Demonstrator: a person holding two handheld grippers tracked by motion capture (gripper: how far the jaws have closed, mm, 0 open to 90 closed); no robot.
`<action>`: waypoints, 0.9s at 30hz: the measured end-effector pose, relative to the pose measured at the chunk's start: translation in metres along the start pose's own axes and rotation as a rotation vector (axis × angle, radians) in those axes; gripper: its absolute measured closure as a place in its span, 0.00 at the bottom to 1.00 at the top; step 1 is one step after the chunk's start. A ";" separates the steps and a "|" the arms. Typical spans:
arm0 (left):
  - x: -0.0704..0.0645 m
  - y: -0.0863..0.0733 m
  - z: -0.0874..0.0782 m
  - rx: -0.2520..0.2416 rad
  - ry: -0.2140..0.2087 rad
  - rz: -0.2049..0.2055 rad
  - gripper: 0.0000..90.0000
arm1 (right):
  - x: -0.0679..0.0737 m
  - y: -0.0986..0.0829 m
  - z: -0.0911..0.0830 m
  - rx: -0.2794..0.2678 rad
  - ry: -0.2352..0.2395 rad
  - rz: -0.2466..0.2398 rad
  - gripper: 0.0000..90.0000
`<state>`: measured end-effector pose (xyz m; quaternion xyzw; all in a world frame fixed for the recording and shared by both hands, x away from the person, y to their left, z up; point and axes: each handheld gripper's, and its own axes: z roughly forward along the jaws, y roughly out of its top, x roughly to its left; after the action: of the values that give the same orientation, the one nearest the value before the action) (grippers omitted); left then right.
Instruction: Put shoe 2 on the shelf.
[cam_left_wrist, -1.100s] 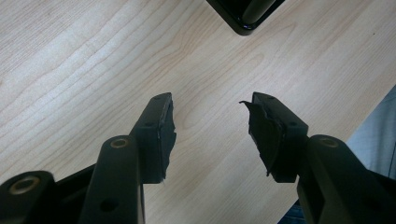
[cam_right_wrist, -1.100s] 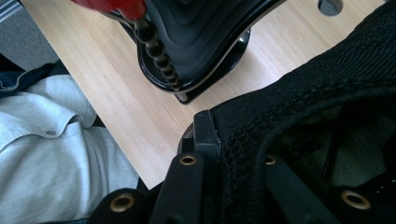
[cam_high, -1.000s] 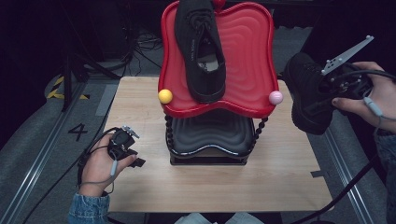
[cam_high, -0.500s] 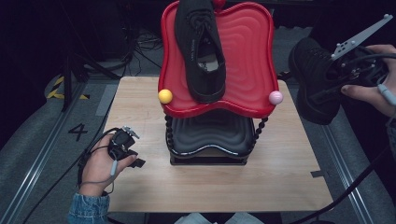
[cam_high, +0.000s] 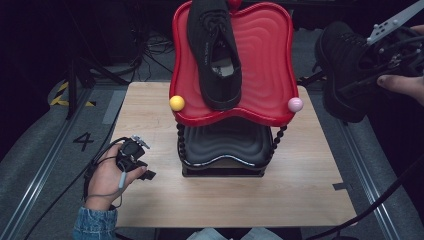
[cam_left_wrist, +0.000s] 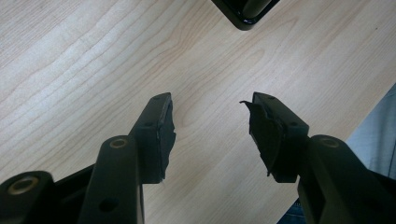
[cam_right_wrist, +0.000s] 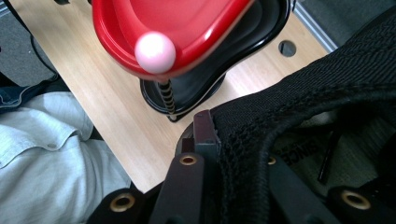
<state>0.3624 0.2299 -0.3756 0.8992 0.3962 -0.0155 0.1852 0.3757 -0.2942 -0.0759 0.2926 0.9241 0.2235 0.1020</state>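
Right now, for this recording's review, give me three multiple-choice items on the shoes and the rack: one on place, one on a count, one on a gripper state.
1. Where is the shoe not held by a gripper?
A. on the red top tray
B. on the black lower tray
C. on the wooden table

2. How many black shoes are in sight?
A. one
B. two
C. three

3. How does the left gripper stand?
A. shut on a shoe
B. open, nothing between its fingers
C. shut on the rack

Answers:
1 A: the resting shoe lies on the red top tray.
2 B: that one plus the held shoe in the right gripper.
3 B: the left gripper shows bare wooden table between its fingers.
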 end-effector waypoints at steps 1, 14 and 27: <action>0.000 0.000 0.000 0.000 0.000 -0.001 0.56 | 0.002 0.002 -0.002 -0.002 -0.003 -0.005 0.97; -0.001 -0.001 0.002 0.016 0.014 0.002 0.55 | 0.027 0.036 -0.013 -0.017 -0.030 -0.078 0.97; -0.001 -0.006 0.003 0.026 0.012 -0.006 0.55 | 0.053 0.078 -0.007 -0.038 -0.018 -0.164 0.97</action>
<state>0.3579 0.2315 -0.3796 0.9003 0.3999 -0.0160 0.1712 0.3688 -0.2089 -0.0359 0.2160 0.9396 0.2291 0.1339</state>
